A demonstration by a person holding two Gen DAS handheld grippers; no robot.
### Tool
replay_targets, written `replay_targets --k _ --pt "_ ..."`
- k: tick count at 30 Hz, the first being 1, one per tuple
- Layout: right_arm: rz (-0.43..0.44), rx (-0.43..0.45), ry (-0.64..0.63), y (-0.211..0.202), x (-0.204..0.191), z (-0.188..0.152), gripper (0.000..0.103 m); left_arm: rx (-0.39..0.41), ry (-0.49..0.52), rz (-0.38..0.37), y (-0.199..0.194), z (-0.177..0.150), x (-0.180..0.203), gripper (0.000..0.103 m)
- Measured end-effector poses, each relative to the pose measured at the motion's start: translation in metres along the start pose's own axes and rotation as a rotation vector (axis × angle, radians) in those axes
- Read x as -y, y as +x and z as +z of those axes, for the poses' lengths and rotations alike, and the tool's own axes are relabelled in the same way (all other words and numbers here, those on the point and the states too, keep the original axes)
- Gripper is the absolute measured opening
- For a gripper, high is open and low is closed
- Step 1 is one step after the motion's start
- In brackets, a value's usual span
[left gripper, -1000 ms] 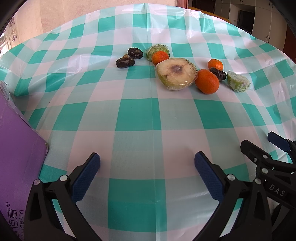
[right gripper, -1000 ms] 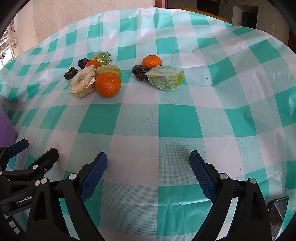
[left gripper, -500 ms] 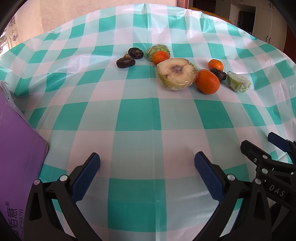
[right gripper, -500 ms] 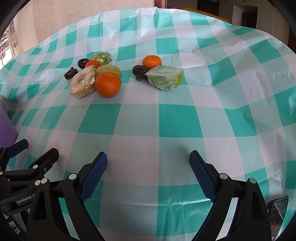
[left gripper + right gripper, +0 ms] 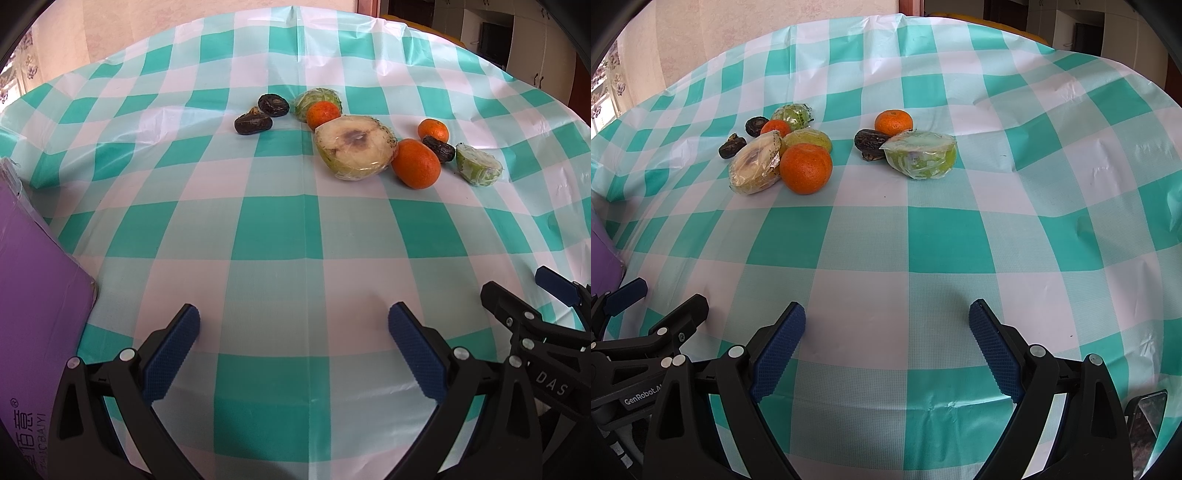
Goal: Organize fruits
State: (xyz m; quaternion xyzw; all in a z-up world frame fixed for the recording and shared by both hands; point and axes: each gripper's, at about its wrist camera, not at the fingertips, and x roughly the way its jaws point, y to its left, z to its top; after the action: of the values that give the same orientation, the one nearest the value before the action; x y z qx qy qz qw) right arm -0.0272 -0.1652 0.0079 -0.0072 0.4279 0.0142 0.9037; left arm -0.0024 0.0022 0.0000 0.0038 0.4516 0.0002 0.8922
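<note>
Fruits lie in a loose cluster far ahead on the checked tablecloth. A large wrapped cut fruit half [image 5: 354,147] [image 5: 755,164] lies beside a big orange [image 5: 416,168] [image 5: 806,168]. A wrapped green half [image 5: 478,170] [image 5: 921,154], a small orange [image 5: 433,130] [image 5: 894,122], another small orange [image 5: 323,113] and dark dates [image 5: 253,123] [image 5: 870,143] lie around them. My left gripper [image 5: 293,347] is open and empty, near the table's front. My right gripper [image 5: 886,341] is open and empty, also well short of the fruits.
A purple box [image 5: 29,317] stands at the left, close to the left gripper. The right gripper shows at the right edge of the left wrist view [image 5: 535,332]. A phone [image 5: 1147,424] lies at the lower right. The tablecloth [image 5: 945,240] has wrinkles on the right.
</note>
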Motion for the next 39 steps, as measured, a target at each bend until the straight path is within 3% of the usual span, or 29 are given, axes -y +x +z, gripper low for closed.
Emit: replay_targets --k 16,22,28,31,34,39 --pt "0.003 -0.023 -0.023 0.002 0.0 0.005 0.087 -0.021 0.046 -0.035 0.006 0.009 0.0 0.102" --pt "0.015 -0.018 0.054 0.02 0.027 0.032 0.087 0.015 -0.018 -0.058 0.015 0.032 -0.011 0.102" --pt "0.028 -0.018 0.052 0.046 0.039 0.07 0.086 0.073 0.121 -0.017 0.032 0.067 0.016 0.1" --pt "0.009 -0.02 0.057 0.059 0.042 0.086 0.086 0.052 0.164 0.003 0.048 0.082 0.026 0.088" --pt "-0.005 -0.023 0.046 0.069 0.041 0.098 0.086 0.048 0.202 -0.004 0.059 0.095 0.034 0.085" --pt "-0.015 -0.001 0.027 0.075 0.033 0.11 0.067 0.058 0.229 -0.043 0.07 0.11 0.041 0.082"
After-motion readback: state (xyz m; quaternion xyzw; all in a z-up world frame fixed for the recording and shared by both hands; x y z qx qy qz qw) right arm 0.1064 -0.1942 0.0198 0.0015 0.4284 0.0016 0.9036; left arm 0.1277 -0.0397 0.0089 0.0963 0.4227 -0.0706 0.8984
